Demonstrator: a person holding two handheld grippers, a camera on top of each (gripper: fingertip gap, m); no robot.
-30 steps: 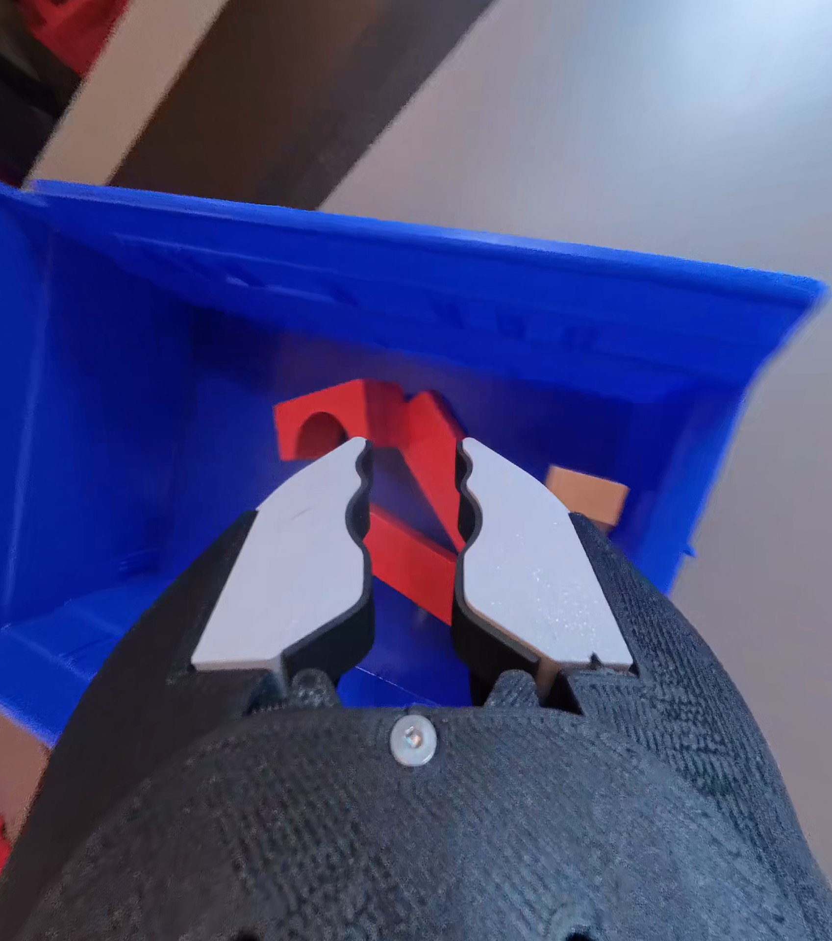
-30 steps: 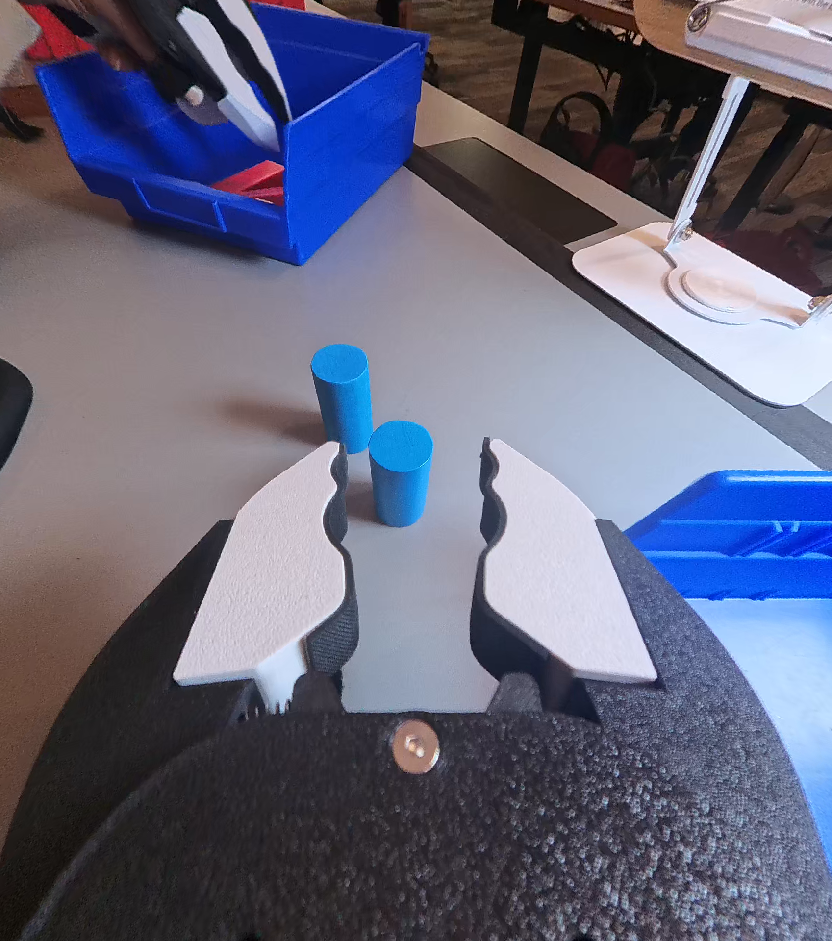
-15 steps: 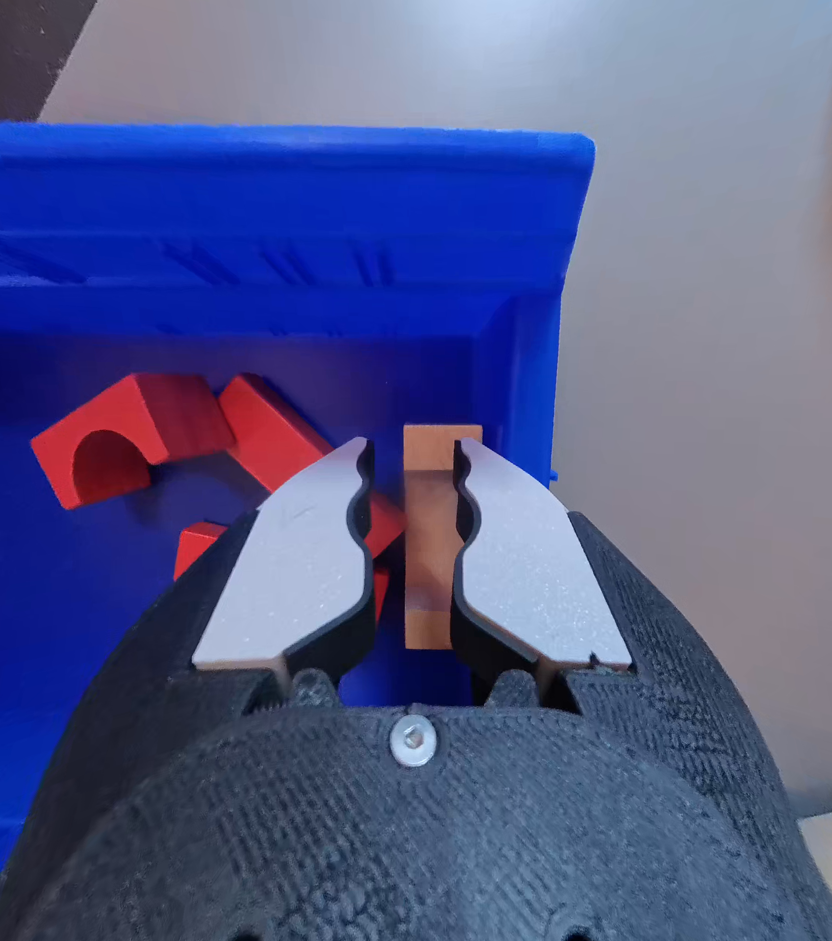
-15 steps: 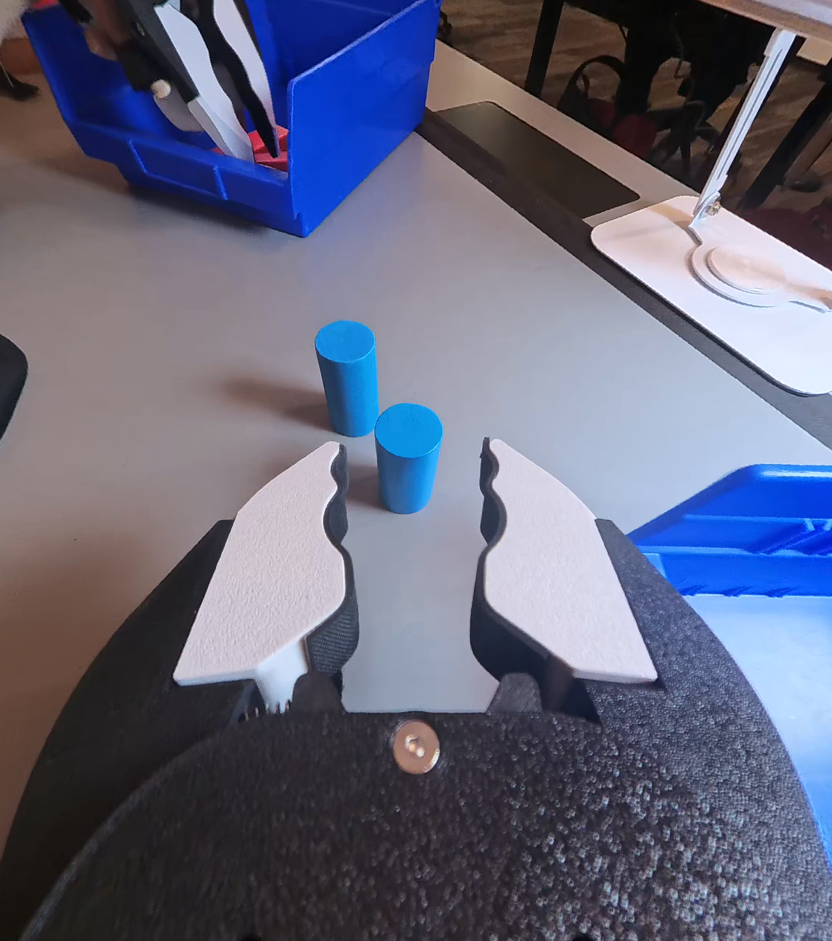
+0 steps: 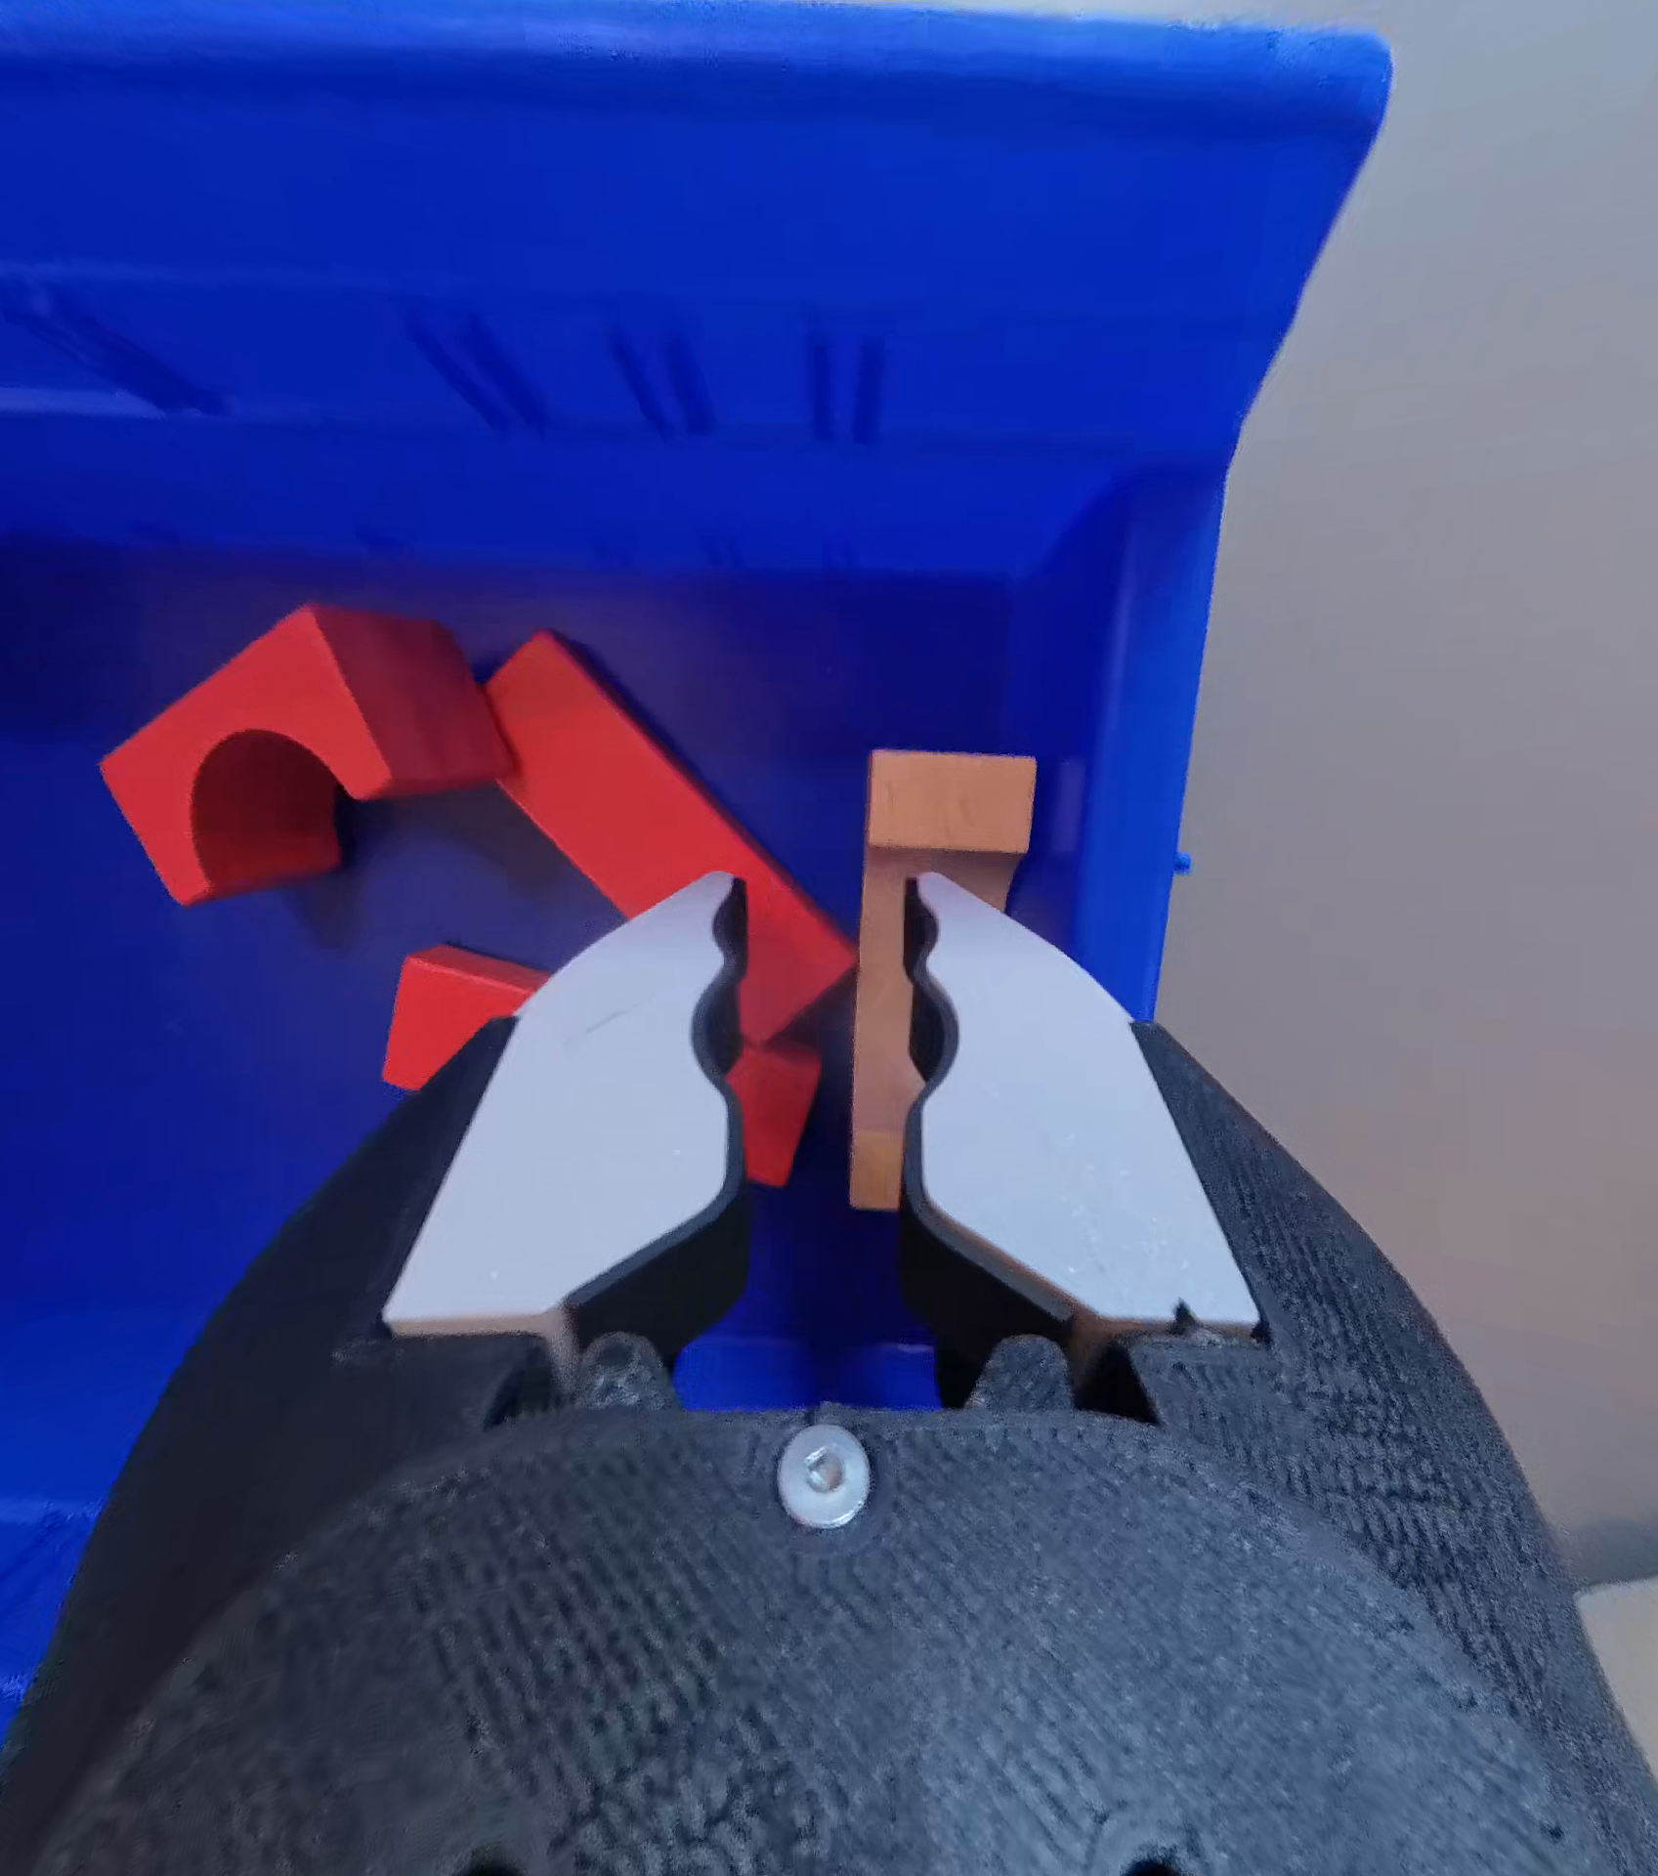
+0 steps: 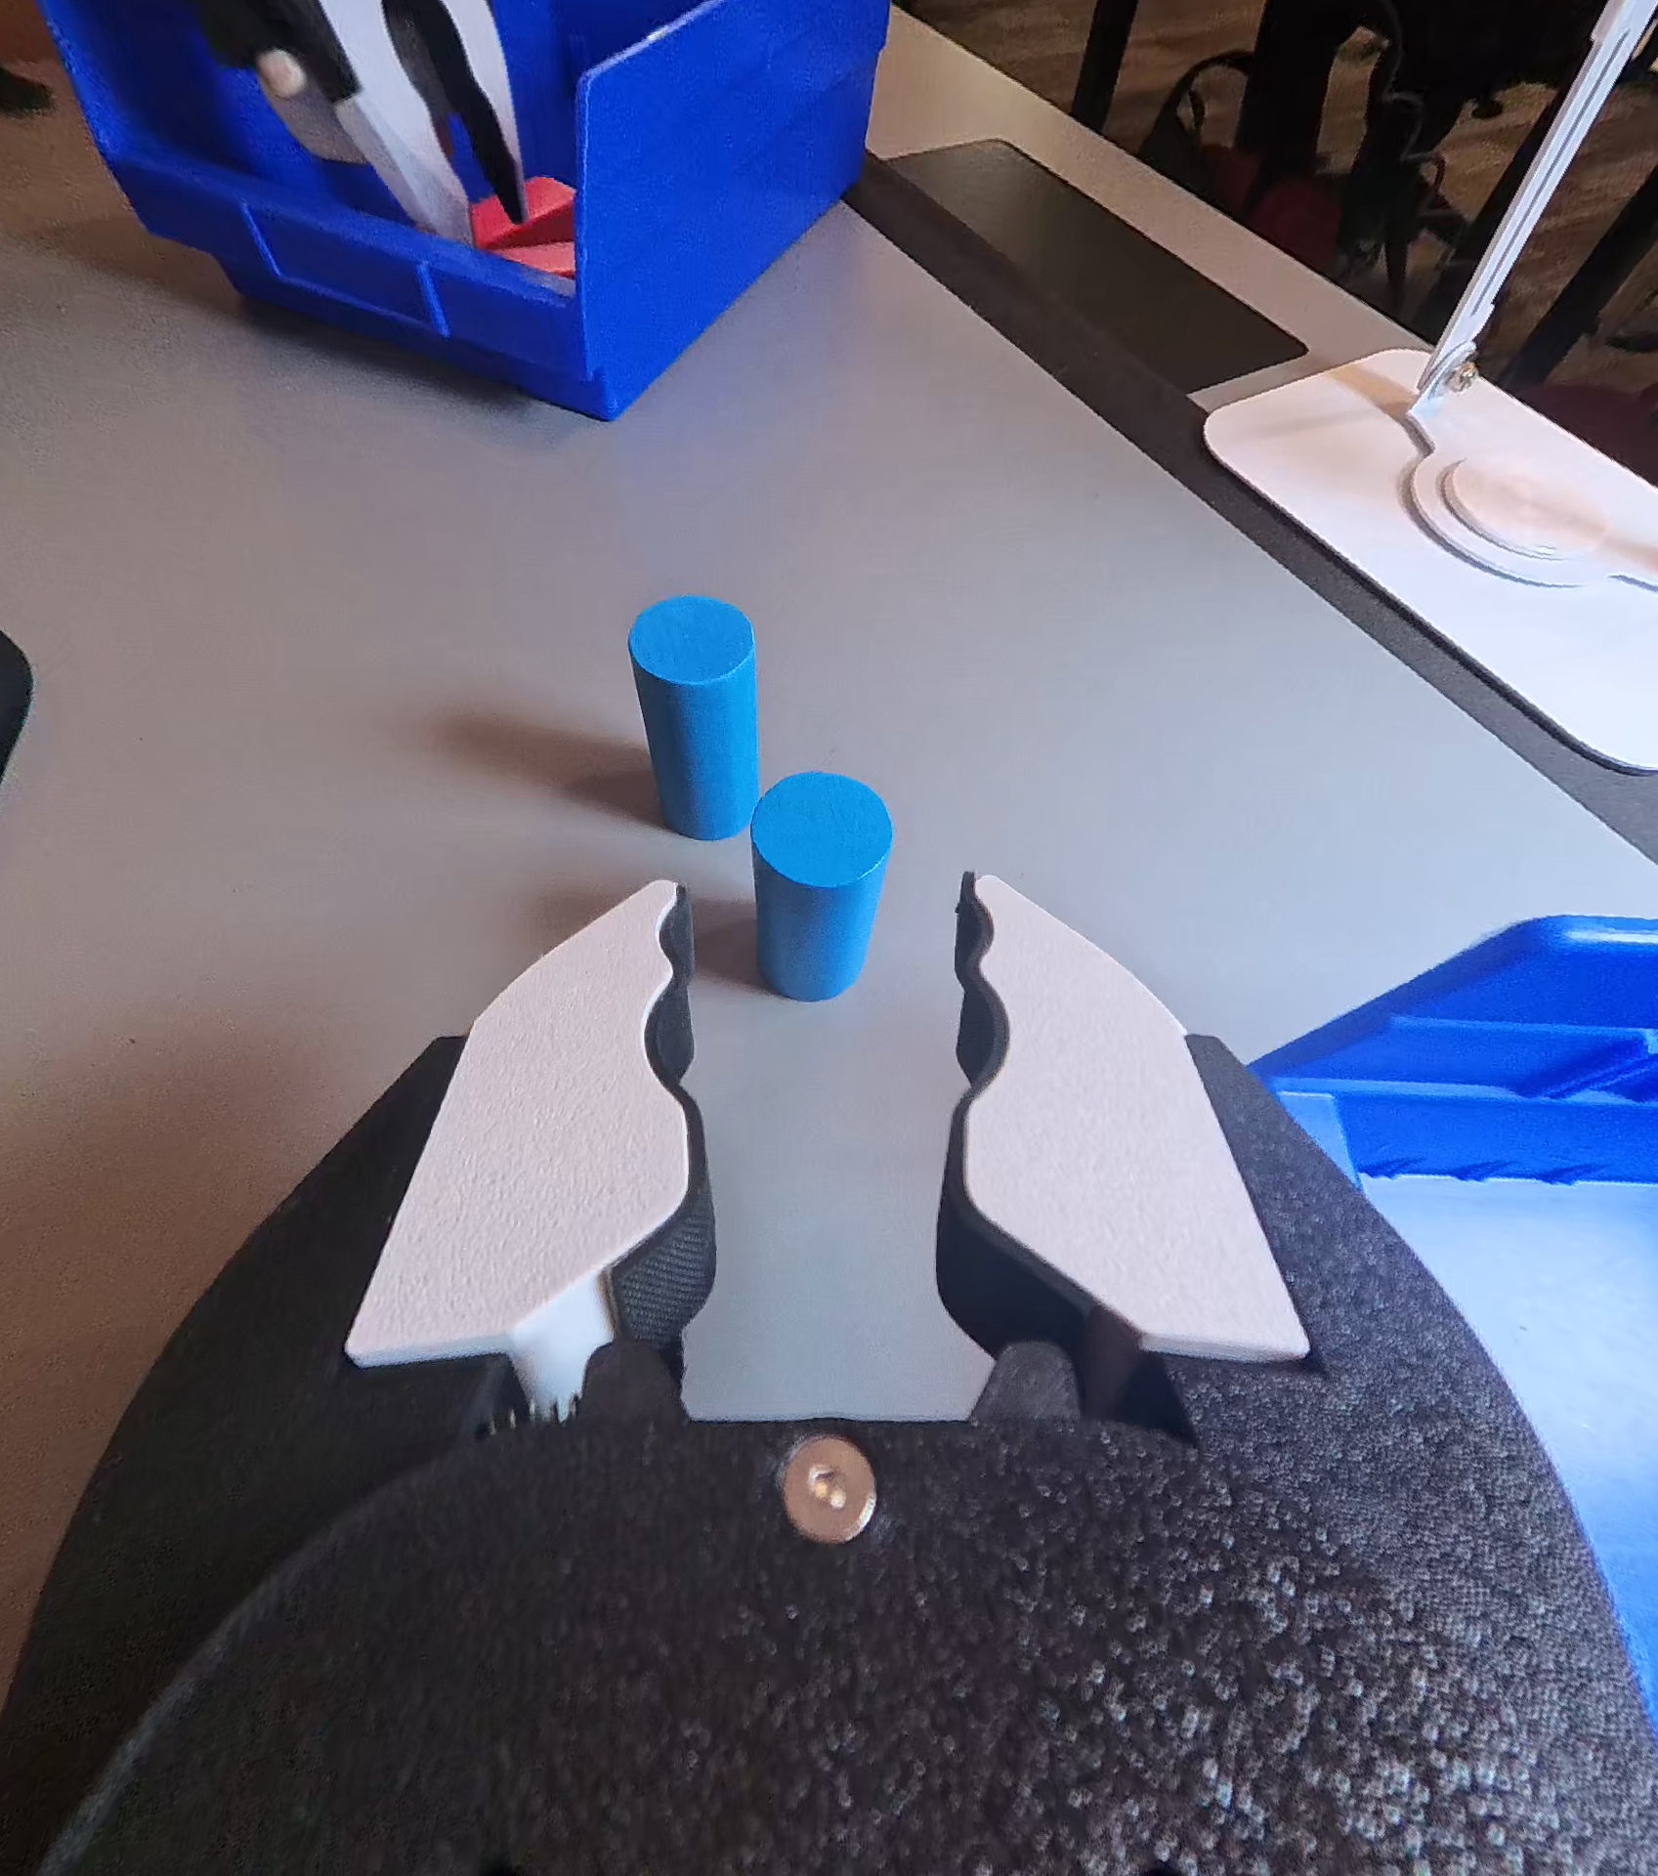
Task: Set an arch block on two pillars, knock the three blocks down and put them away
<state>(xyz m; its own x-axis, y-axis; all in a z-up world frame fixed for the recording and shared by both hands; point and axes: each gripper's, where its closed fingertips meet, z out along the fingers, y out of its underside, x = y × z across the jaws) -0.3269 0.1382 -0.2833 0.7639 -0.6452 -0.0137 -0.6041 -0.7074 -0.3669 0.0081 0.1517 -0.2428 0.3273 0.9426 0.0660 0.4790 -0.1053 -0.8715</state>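
Left wrist view: the left gripper [image 5: 824, 903] reached into a blue bin [image 5: 601, 254], jaws parted, unclosed around an orange-brown arch block [image 5: 951, 802] lying beside red blocks [image 5: 297, 751]. Right wrist view: the right gripper [image 6: 819, 893] hung wide open, empty, behind two upright blue pillars [image 6: 819, 883] on the grey table [image 6: 297, 609].
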